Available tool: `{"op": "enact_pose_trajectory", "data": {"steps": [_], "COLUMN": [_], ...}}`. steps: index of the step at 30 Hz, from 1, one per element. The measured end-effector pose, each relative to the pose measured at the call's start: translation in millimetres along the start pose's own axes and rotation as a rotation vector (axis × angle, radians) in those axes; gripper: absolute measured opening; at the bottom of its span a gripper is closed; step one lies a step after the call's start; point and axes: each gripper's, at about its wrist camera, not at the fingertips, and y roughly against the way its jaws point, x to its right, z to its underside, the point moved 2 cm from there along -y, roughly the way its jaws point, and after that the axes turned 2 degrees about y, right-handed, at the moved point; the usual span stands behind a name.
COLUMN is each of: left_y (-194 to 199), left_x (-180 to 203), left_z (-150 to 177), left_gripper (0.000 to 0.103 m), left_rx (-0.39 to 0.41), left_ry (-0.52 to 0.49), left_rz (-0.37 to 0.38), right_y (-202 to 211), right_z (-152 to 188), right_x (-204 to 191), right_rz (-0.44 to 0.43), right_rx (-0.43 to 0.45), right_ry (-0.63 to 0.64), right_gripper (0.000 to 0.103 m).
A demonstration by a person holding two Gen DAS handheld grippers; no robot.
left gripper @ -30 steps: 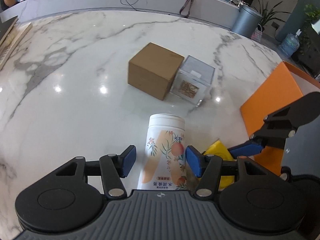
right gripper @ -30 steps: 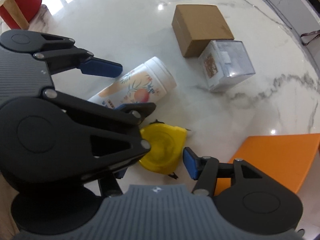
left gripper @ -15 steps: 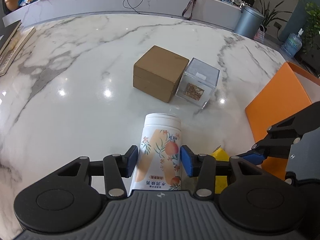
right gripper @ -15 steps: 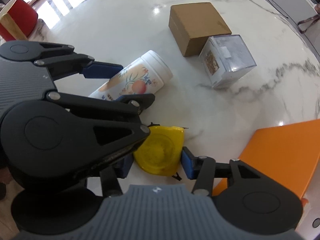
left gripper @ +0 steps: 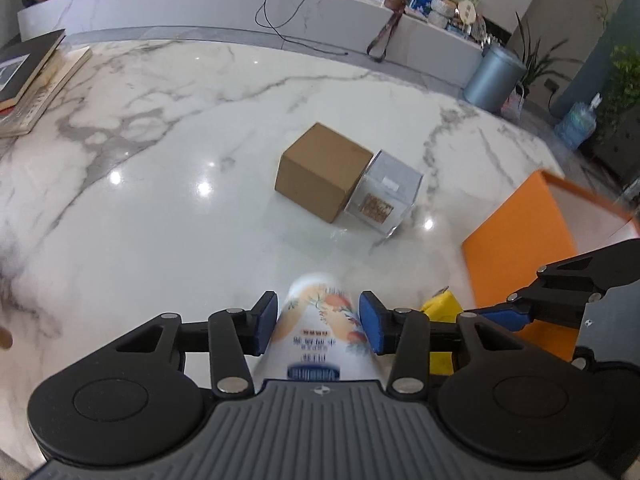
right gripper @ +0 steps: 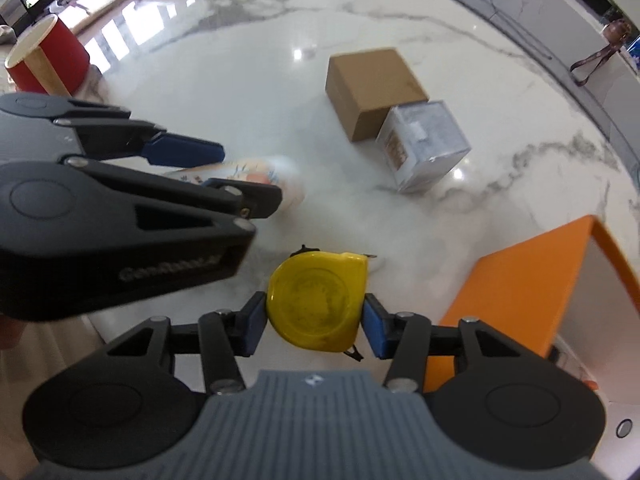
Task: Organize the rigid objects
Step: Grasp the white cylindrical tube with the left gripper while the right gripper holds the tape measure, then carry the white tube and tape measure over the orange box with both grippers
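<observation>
My left gripper (left gripper: 318,322) just clamped the canister (left gripper: 320,320), its long axis running straight ahead between the jaws; my right gripper (right gripper: 316,320) pinches the tape measure (right gripper: 318,300), orange box (right gripper: 520,292) off right

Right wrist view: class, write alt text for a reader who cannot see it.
The right gripper clamps a yellow tape measure above a white marble table. Left of it, the left gripper holds a white flowered bottle. Behind stand a cardboard box touching a clear plastic box; an orange box sits at right.
</observation>
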Motion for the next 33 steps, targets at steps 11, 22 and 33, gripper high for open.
{"op": "enact_pose_trajectory", "data": {"steps": [11, 22, 33], "left_y": [19.9, -12.3, -11.5], "left_x": [13.4, 29.9, 24.0], "left_z": [-5.7, 14.1, 22.3], "left_gripper": [0.012, 0.052, 0.060], "left_rx": [-0.015, -0.160, -0.224], "left_ry": [-0.063, -0.303, -0.335], "left_rz": [-0.014, -0.072, -0.061], "right_y": [39.8, 31.7, 25.2], "right_z": [9.5, 17.7, 20.5], "right_x": [-0.3, 8.6, 0.8], "right_rz": [0.037, 0.048, 0.042], "right_rx": [0.085, 0.091, 0.099], "right_ry": [-0.016, 0.004, 0.091], "right_gripper": [0.051, 0.051, 0.051]}}
